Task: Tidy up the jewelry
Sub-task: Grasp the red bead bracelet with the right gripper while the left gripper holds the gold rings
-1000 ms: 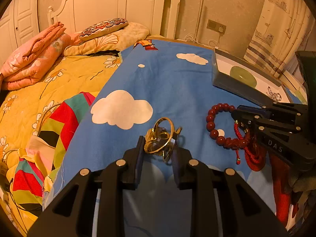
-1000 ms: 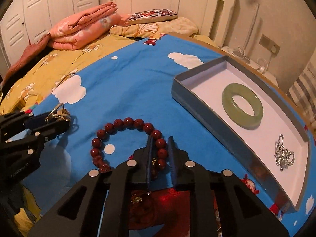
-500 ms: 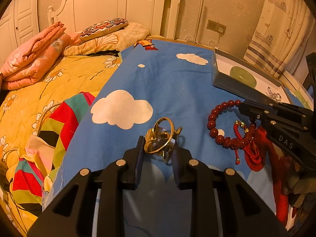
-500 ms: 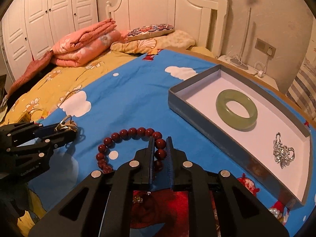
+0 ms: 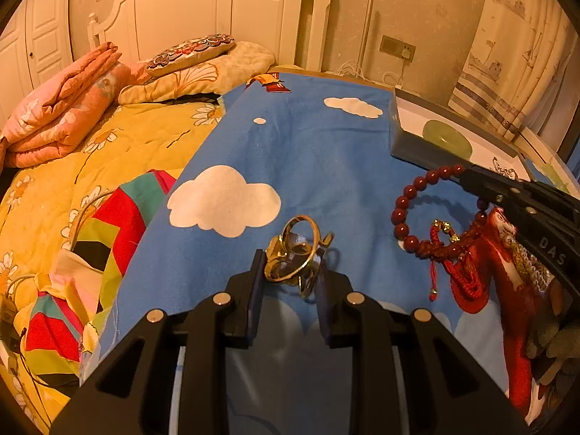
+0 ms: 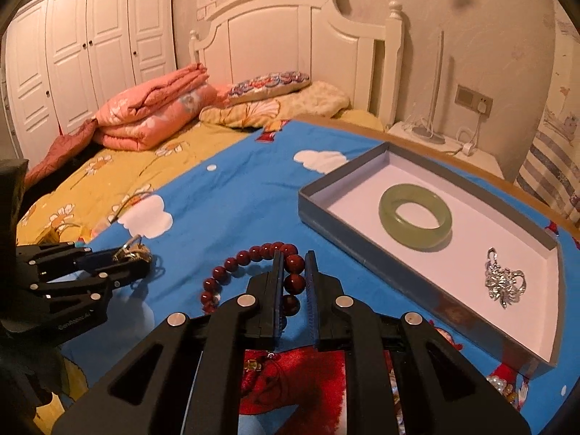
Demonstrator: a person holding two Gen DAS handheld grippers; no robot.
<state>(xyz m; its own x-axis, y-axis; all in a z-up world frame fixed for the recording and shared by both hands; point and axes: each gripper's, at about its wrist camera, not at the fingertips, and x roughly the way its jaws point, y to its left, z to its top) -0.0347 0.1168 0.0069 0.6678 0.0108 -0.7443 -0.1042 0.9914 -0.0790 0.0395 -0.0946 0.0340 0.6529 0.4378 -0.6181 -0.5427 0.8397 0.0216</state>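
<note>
My left gripper [image 5: 290,264] is shut on a gold ring-shaped piece [image 5: 293,253] just above the blue cloud cloth; it also shows in the right wrist view [image 6: 132,253]. My right gripper [image 6: 293,264] is shut on a dark red bead bracelet [image 6: 250,257] with a red tassel and holds it lifted off the cloth. The bracelet hangs from that gripper in the left wrist view [image 5: 409,210]. A grey box [image 6: 362,243] with a white inside holds a green jade bangle [image 6: 415,214] and a silver brooch [image 6: 502,281].
The blue cloth [image 5: 308,152] covers a table beside a bed with a yellow quilt [image 5: 72,166], folded pink blankets [image 6: 152,116] and pillows. A colourful bag [image 5: 72,272] lies at the left edge. The cloth has a red printed figure [image 5: 507,253] near the right gripper.
My right gripper has lifted and moved up toward the box with the bead bracelet in it. My left gripper has stayed still, holding the gold piece.
</note>
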